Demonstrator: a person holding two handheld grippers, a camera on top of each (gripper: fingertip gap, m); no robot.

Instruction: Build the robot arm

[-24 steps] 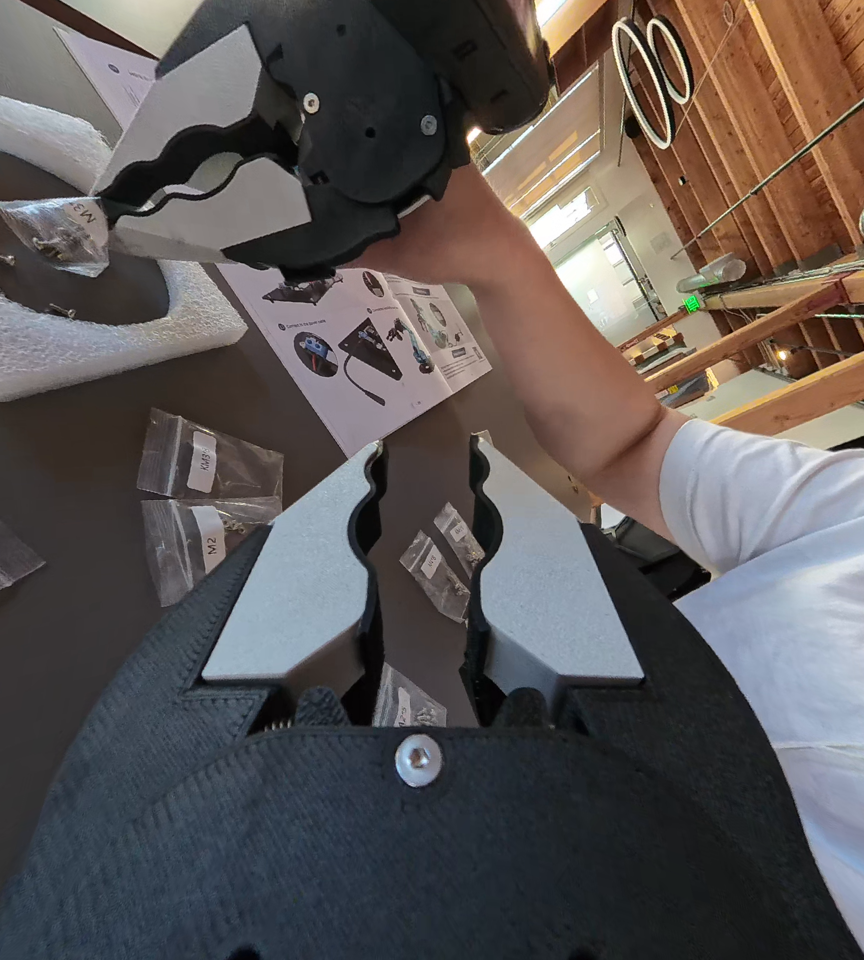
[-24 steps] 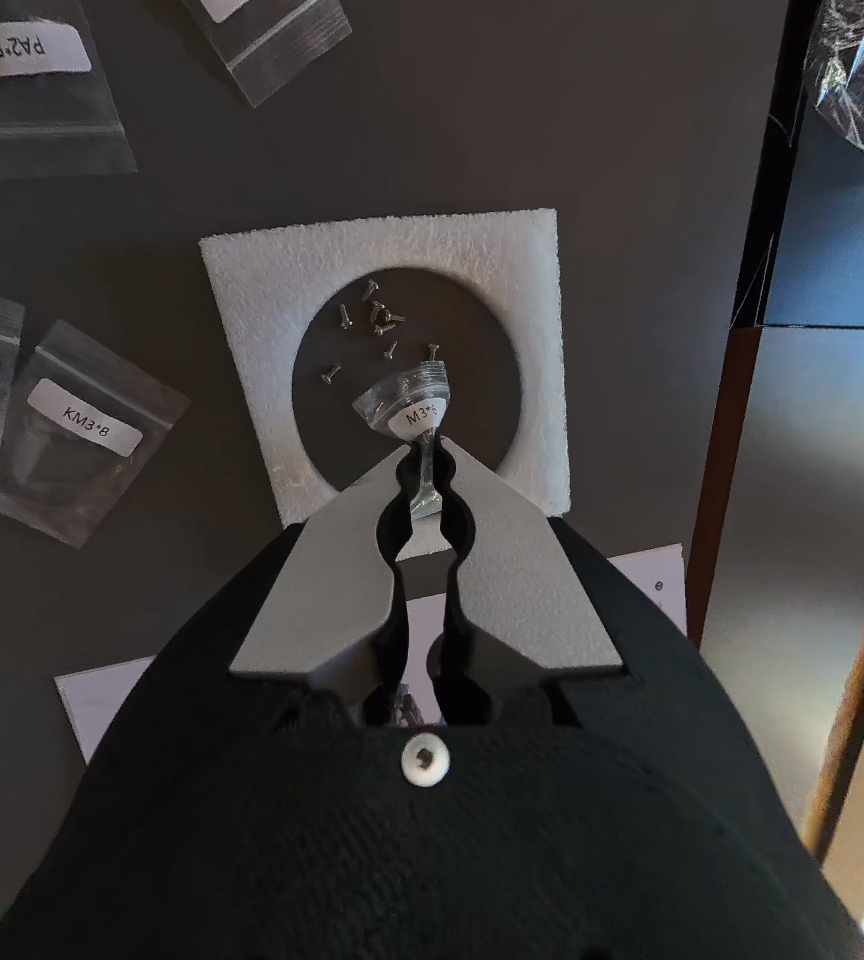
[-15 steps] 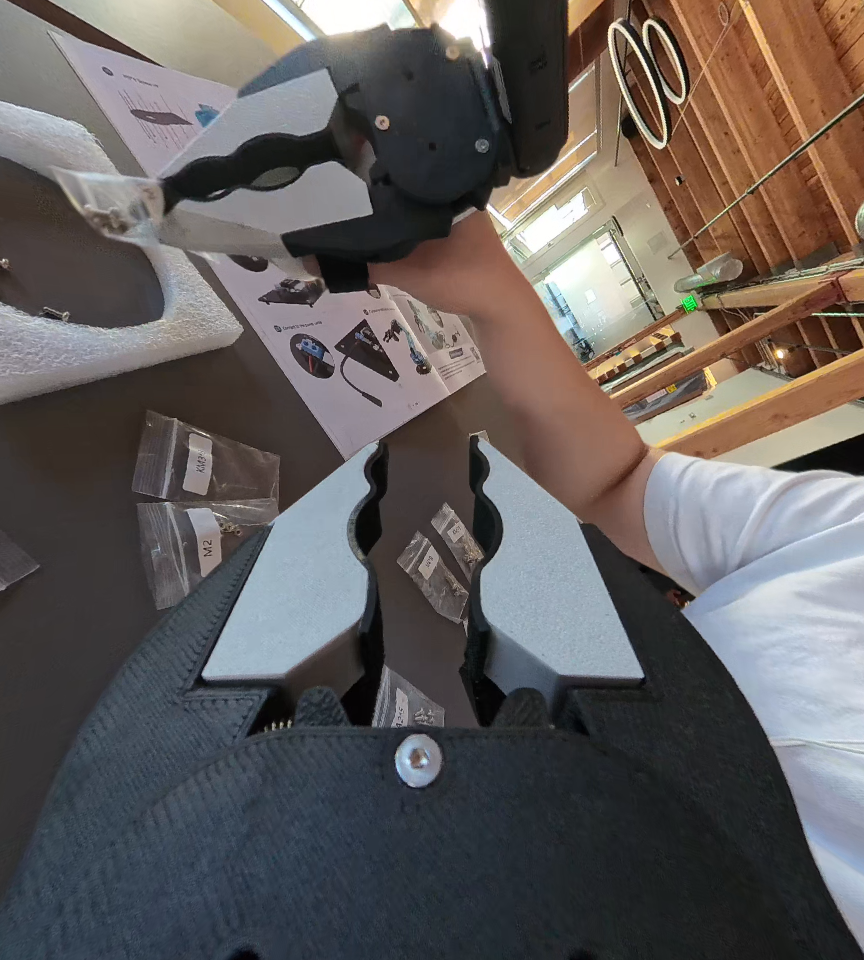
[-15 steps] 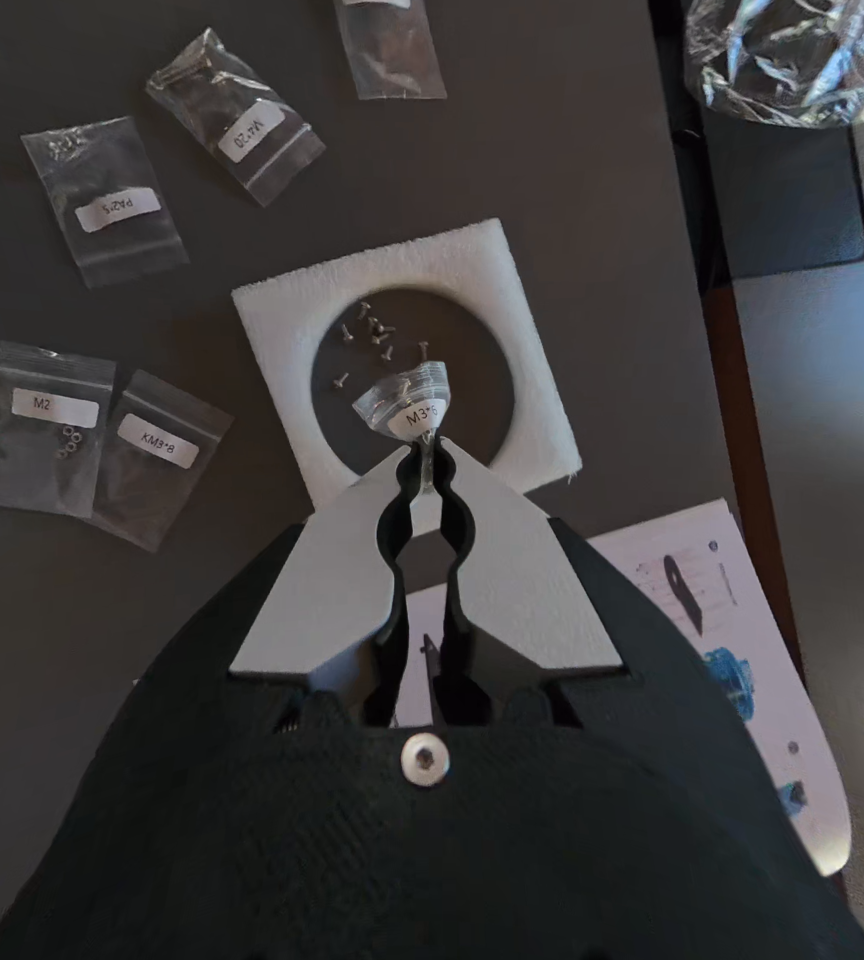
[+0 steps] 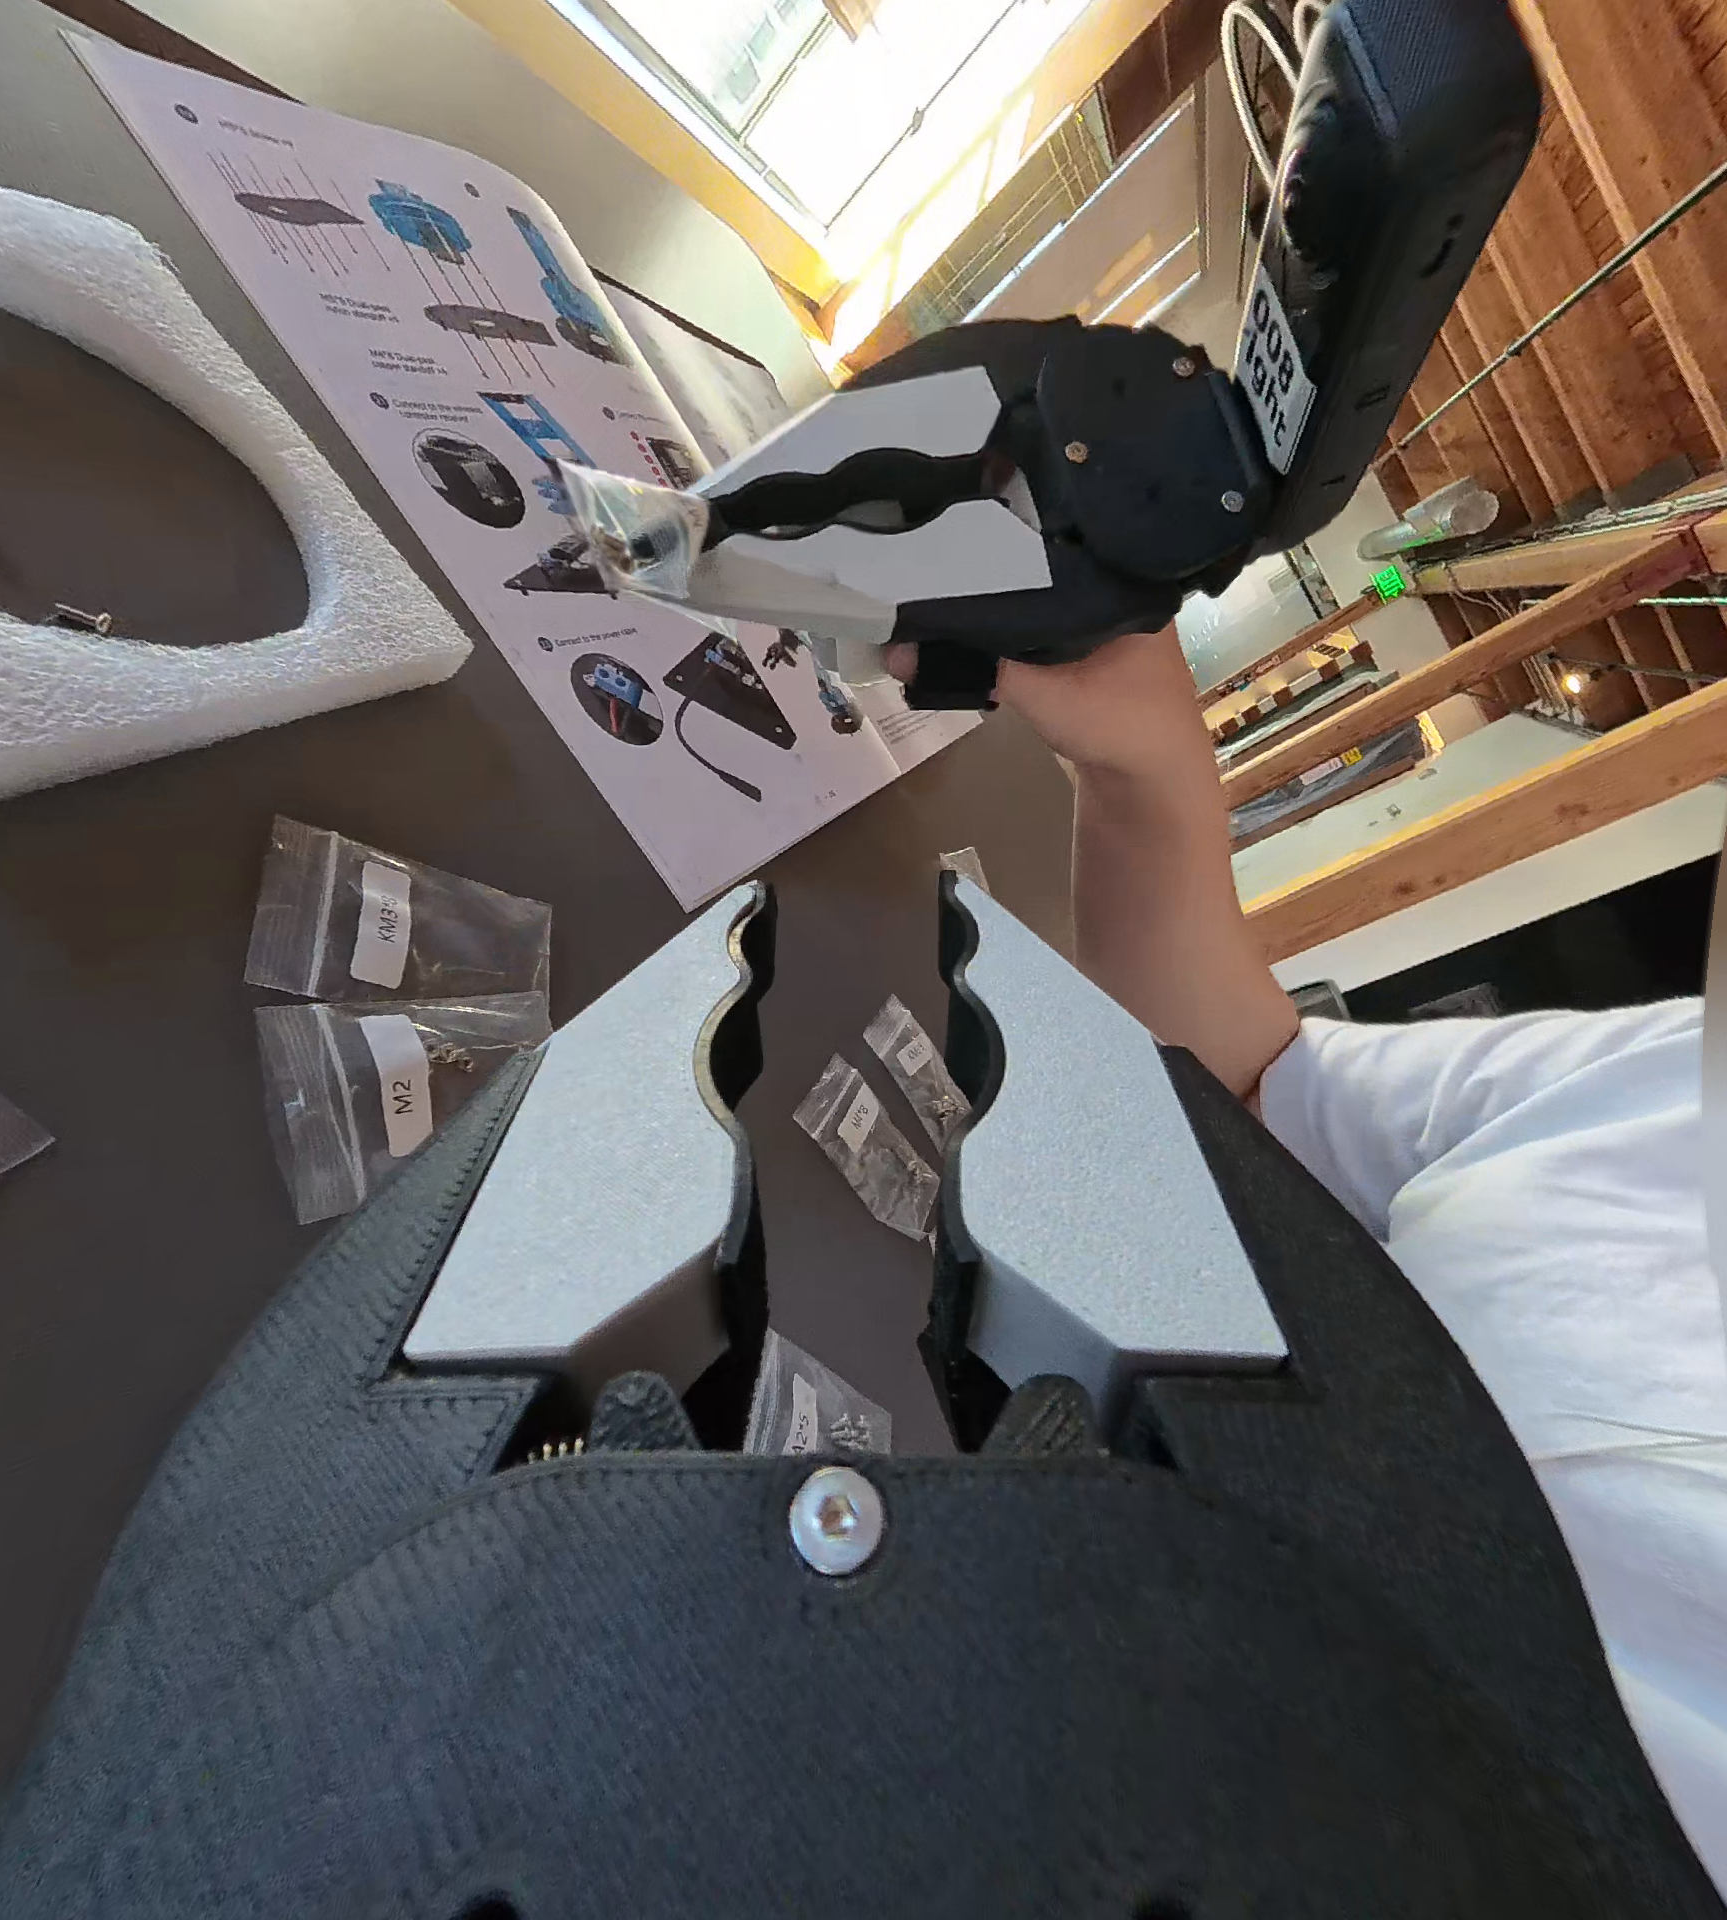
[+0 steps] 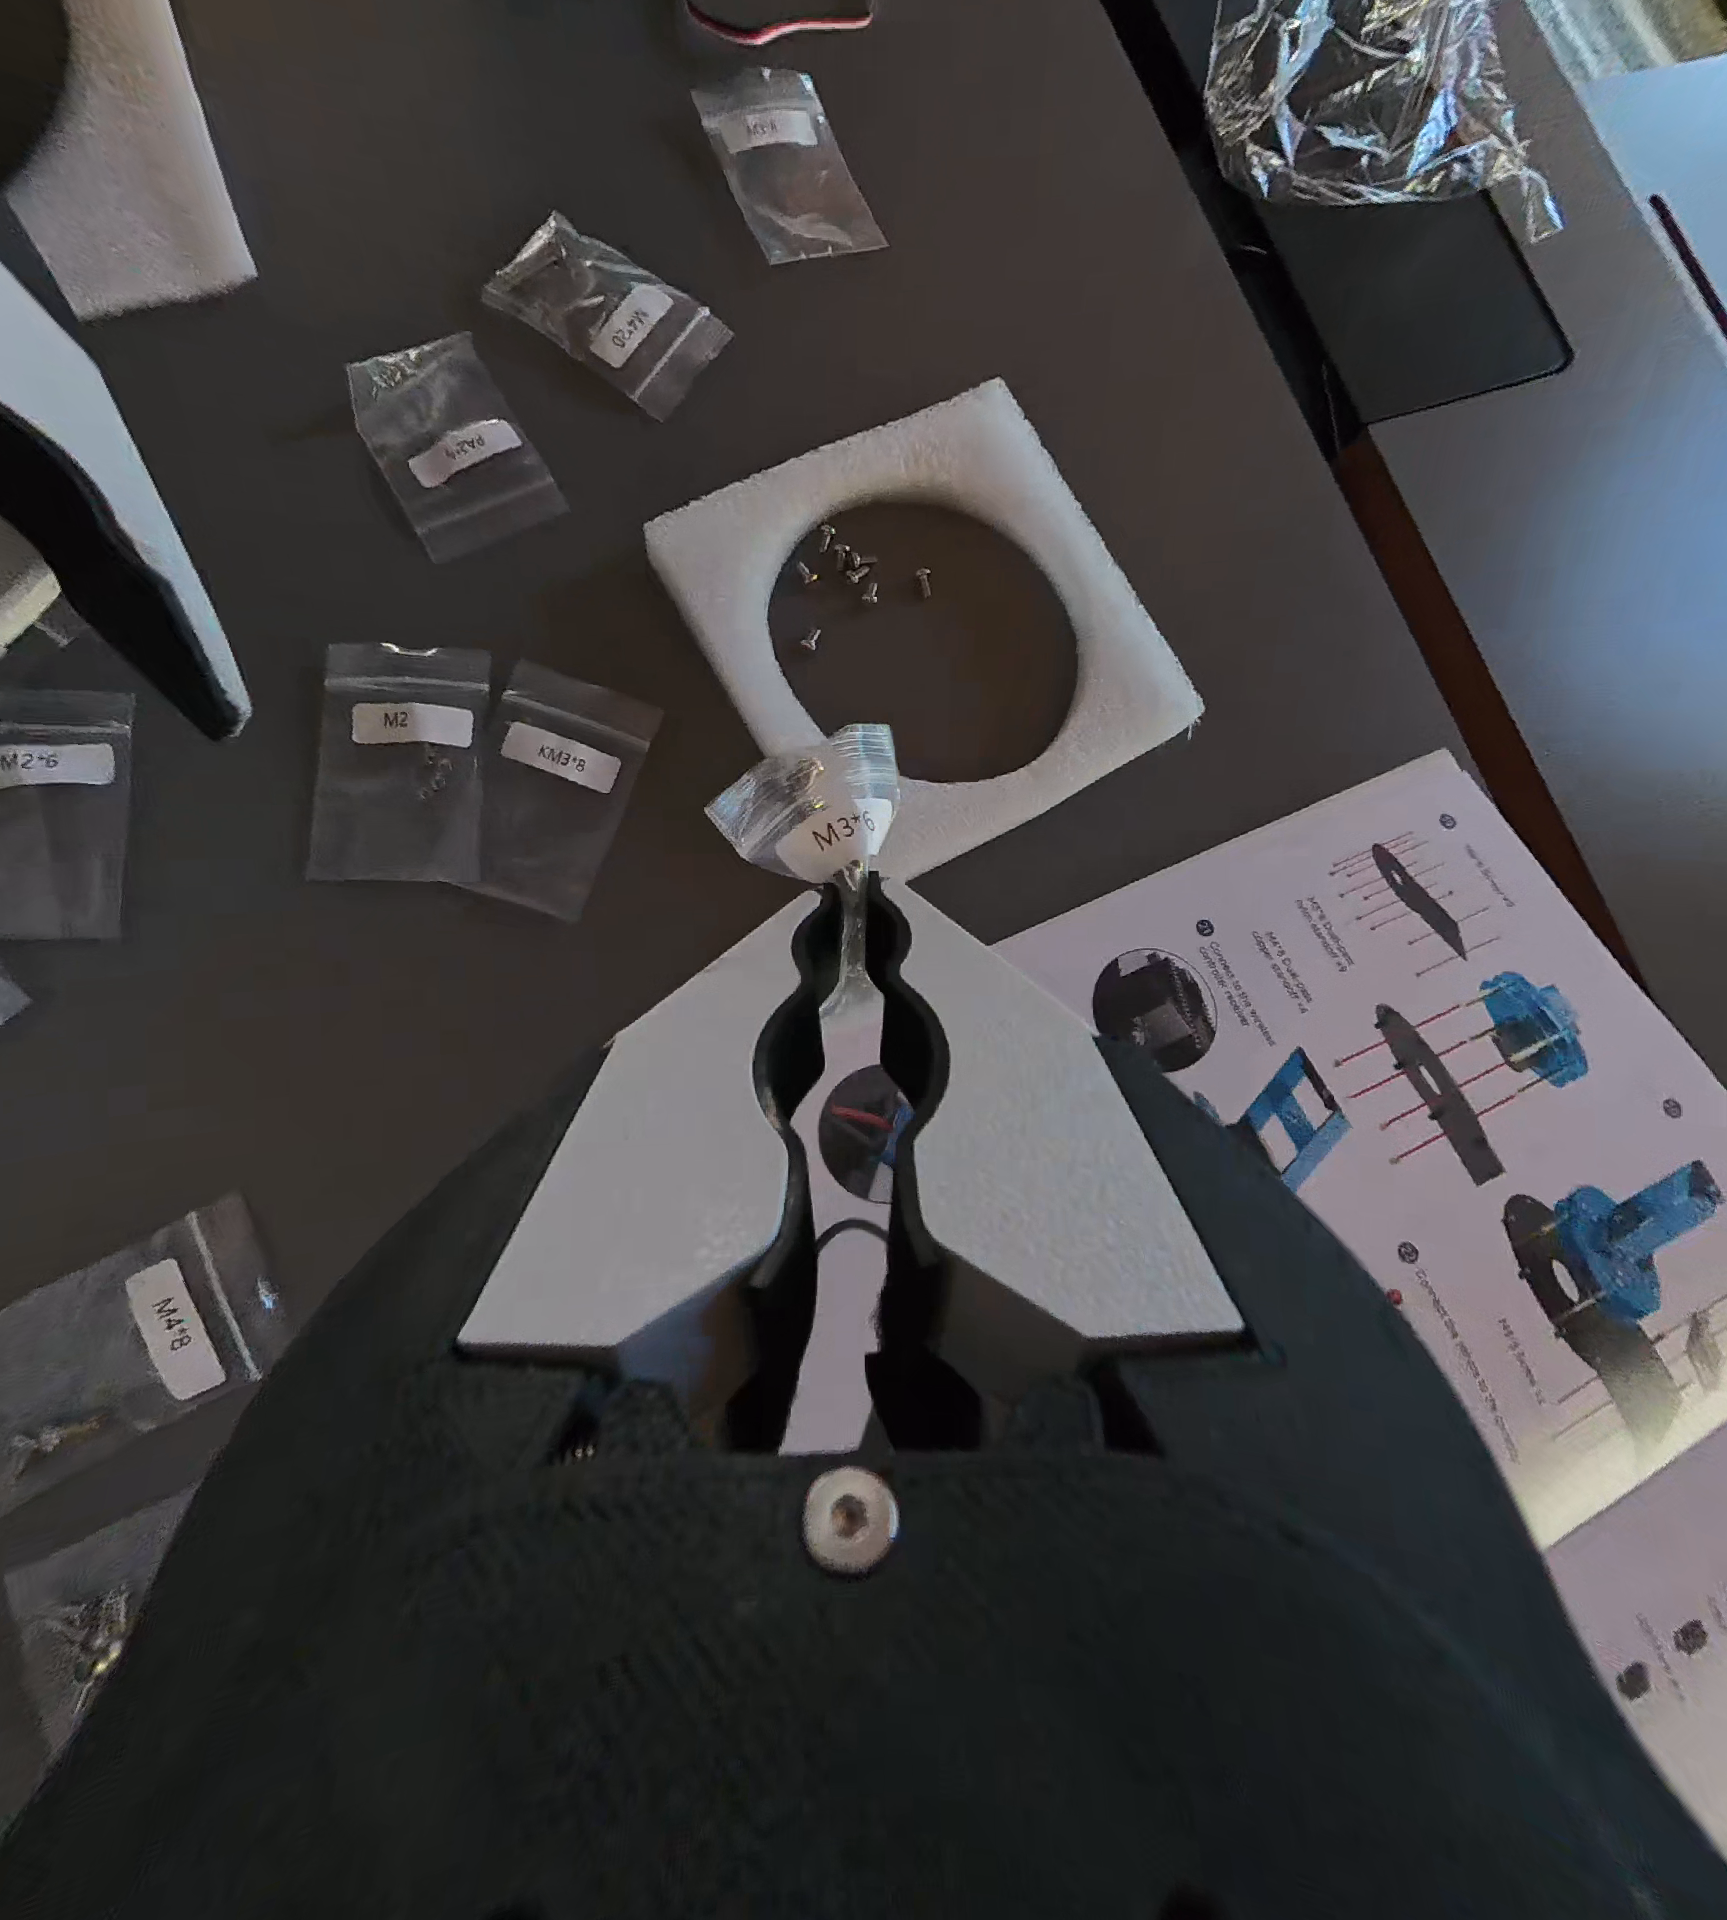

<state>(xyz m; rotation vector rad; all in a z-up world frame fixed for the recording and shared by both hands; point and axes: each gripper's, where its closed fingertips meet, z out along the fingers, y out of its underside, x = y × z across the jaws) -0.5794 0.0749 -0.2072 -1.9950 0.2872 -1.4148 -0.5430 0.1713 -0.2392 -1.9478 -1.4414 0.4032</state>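
Right gripper (image 6: 851, 894) pinching small clear screw bag (image 6: 809, 800); left gripper (image 5: 854, 909) spread, empty.
Bag held above desk (image 6: 942, 260); contents indistinct, lower end hidden between jaws.

On my dark table (image 6: 942, 260) lie little clear bags (image 6: 397, 764) with white labels, a white foam square (image 6: 1108, 665) with a round hole holding tiny screws (image 6: 843, 571), and an open picture booklet (image 6: 1524, 1091).

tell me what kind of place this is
Probably a workshop or maker space: exposed timber ceiling beams, and a dark table with small clear zip bags of hardware and an illustrated assembly booklet.
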